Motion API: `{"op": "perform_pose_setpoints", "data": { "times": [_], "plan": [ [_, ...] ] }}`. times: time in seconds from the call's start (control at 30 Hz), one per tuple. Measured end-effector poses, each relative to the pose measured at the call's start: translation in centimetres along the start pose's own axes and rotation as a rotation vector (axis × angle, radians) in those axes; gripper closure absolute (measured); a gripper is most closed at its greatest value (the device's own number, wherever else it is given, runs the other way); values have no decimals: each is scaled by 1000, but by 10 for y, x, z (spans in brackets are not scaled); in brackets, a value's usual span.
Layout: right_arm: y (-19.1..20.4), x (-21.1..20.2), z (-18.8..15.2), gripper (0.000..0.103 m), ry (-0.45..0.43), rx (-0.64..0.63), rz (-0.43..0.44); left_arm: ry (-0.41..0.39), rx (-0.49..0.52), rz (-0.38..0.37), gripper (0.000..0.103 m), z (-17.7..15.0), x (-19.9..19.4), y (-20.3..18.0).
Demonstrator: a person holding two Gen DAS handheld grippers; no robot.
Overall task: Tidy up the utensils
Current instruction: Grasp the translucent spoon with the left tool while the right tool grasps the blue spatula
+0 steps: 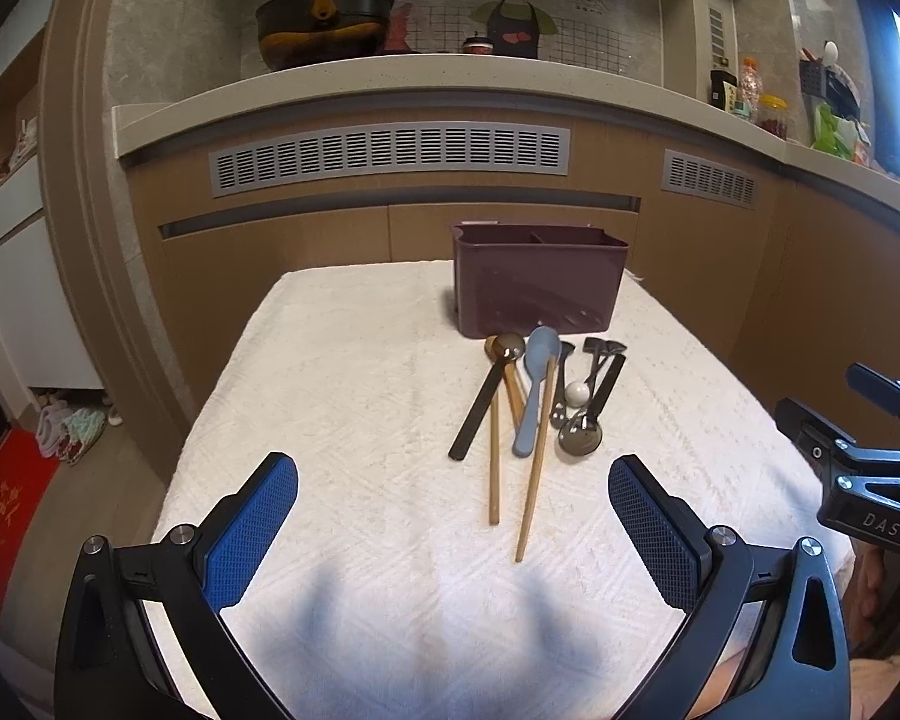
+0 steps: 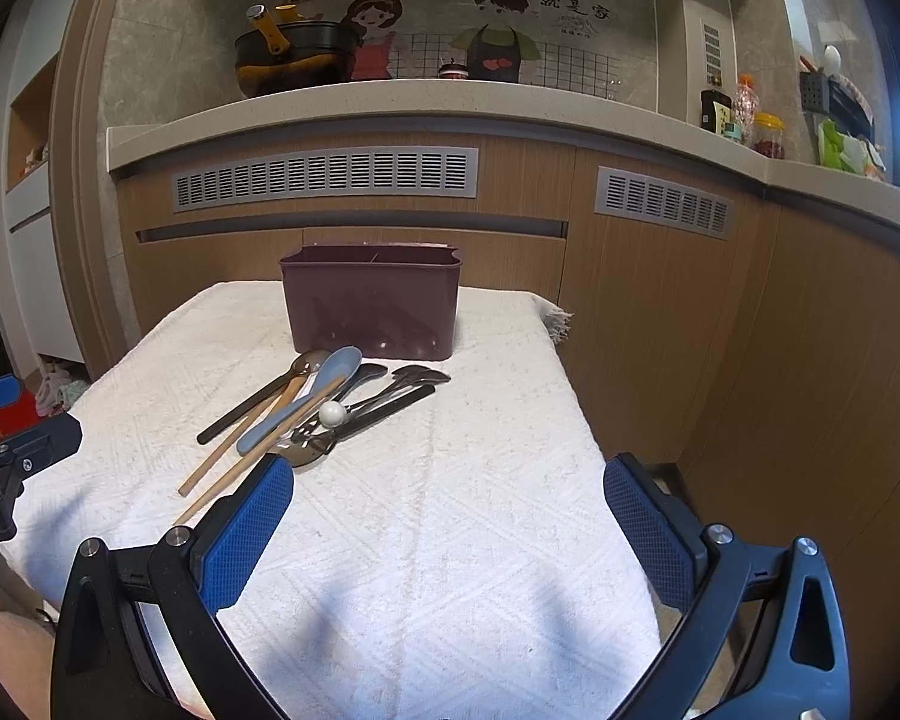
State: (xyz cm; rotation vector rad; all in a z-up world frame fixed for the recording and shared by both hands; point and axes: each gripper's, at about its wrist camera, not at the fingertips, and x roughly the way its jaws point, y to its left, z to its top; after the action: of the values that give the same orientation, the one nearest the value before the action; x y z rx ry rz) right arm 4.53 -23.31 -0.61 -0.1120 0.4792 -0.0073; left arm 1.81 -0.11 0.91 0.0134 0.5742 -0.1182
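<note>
A dark purple utensil holder (image 1: 537, 285) (image 2: 371, 303) with divided compartments stands at the far side of a white towel-covered table (image 1: 342, 384) (image 2: 480, 480). In front of it lies a pile of utensils: wooden chopsticks (image 1: 533, 480) (image 2: 258, 447), a light blue spoon (image 1: 534, 390) (image 2: 306, 399), a black-handled spoon (image 1: 480, 402), a metal spoon (image 1: 581, 437) and a white-knobbed piece (image 1: 577, 393) (image 2: 332, 414). My left gripper (image 1: 453, 474) is open and empty, just short of the pile. My right gripper (image 2: 449, 477) is open and empty, right of the pile.
Behind the table runs a wooden cabinet front with grey vents (image 1: 390, 159) under a stone counter (image 2: 390, 102) that carries a black pot (image 1: 324, 24) and jars (image 2: 768, 132). The table's right edge (image 2: 576, 396) drops to the floor. The right gripper's body (image 1: 870, 456) shows at the left view's right edge.
</note>
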Motion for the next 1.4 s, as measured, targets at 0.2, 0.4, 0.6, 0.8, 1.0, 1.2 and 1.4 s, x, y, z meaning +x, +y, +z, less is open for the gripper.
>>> {"op": "perform_pose_setpoints", "data": {
  "times": [0.2, 0.4, 0.6, 0.8, 1.0, 1.2, 1.4],
  "plan": [
    [1, 28, 24, 0, -15, -64, -33, -28, 12, -29, 0, 28, 25, 1],
    [-8, 77, 39, 0, 74, -78, 3, 8, 4, -24, 0, 50, 66, 15],
    [4, 122, 46, 0, 137, -153, -66, 66, -56, -56, 21, 64, 110, 33],
    [19, 154, 50, 1, 176, -230, 27, 189, 19, -168, 60, 66, 154, 20],
    [15, 164, 52, 2, 176, -230, 7, 333, 82, -281, 69, 72, 199, -2],
    [7, 172, 41, 15, 250, -189, 60, 429, 111, -253, 69, 84, 237, -15],
    [6, 178, 37, 33, 295, -151, 113, 488, 104, -269, 69, 74, 256, -24]
  ]
}}
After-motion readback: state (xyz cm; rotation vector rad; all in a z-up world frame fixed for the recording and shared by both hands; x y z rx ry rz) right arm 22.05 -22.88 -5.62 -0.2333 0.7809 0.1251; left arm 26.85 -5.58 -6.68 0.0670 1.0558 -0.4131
